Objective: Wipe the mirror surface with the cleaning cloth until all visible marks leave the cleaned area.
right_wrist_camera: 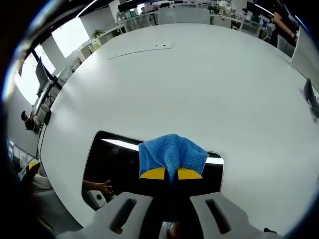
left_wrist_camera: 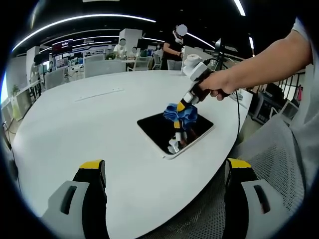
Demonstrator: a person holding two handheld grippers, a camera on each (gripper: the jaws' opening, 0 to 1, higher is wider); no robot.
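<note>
While the blue cloth (right_wrist_camera: 172,153) was pinched between the closed fingers of the right gripper (right_wrist_camera: 172,174) and pressed onto the mirror (right_wrist_camera: 112,159), the left gripper (left_wrist_camera: 167,172) was held wide open, empty, well short of it.

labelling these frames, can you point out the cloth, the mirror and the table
cloth (right_wrist_camera: 172,152): right gripper view, middle of the blue fabric bunched over the jaw tips
mirror (left_wrist_camera: 158,130): left gripper view, bare dark glass left of the cloth
table (left_wrist_camera: 84,119): left gripper view, bare white top left of the mirror
</note>
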